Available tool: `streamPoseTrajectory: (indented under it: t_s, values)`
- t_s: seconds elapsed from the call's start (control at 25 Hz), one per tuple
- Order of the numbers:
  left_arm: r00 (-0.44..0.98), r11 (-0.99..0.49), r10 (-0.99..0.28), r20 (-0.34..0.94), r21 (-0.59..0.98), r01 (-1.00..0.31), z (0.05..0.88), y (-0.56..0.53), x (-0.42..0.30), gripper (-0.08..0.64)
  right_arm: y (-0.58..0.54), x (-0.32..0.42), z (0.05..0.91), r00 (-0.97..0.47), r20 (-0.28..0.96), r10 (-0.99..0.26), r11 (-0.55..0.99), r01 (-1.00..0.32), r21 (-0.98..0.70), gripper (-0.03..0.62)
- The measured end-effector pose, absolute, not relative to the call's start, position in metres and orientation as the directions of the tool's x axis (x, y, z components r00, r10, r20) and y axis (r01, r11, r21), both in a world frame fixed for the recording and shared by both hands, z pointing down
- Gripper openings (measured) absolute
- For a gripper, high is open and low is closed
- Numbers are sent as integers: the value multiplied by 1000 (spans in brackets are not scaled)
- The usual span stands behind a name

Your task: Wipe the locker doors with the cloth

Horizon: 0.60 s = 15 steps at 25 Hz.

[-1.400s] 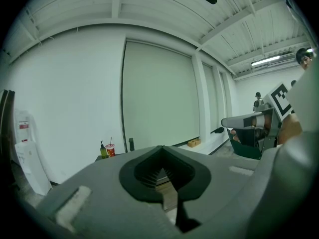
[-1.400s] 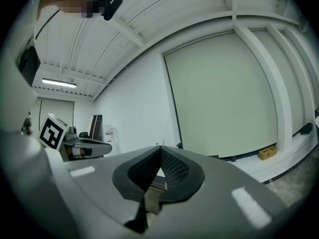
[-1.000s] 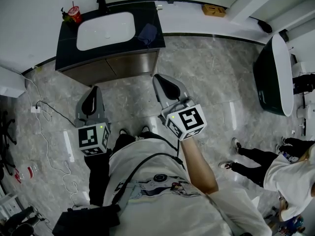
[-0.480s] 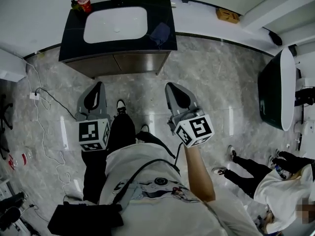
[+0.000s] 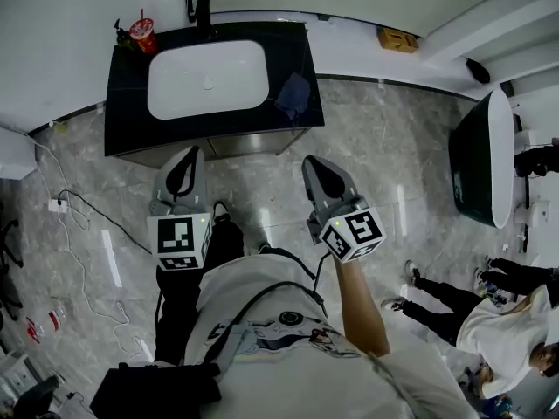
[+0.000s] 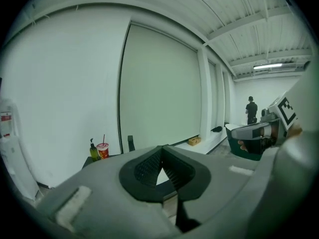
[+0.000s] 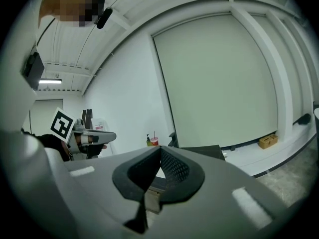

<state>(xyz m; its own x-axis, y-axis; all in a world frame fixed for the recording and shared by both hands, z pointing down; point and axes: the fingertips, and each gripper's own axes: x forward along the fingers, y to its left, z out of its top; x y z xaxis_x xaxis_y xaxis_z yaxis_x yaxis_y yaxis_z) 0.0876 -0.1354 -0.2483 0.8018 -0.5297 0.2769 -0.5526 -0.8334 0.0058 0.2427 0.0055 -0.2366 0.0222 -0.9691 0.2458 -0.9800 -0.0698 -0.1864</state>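
Plainly, the left tongs were held shut and empty above the floor. The cloth was seen crumpled on the dark table, just right of the sink — and the right tongs were likewise closed on nothing.

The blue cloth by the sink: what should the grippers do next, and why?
Probably bring the right gripper forward over the cloth and open its jaws. The cloth lies untouched on the counter beside the sink; that gripper and the left gripper are short of it, jaws together, empty.
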Motion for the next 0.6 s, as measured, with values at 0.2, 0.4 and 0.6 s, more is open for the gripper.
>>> streamPoseTrajectory:
  t_s: [0.2, 0.4, 0.6]
  values:
    - [826, -860, -479, 297, 28, -509, -237, -173, 100, 0, -36, 255, -221, 56, 286, -957, -117, -972, -203, 23]
    - [831, -865, -454, 322, 64, -498, -229, -191, 115, 0, -57, 269, -203, 64, 339, -939, -145, -965, -219, 43]
    - [817, -859, -466, 340, 49, -510, -223, -196, 138, 0, -69, 304, -159, 42, 412, -910, -153, -959, -240, 63]
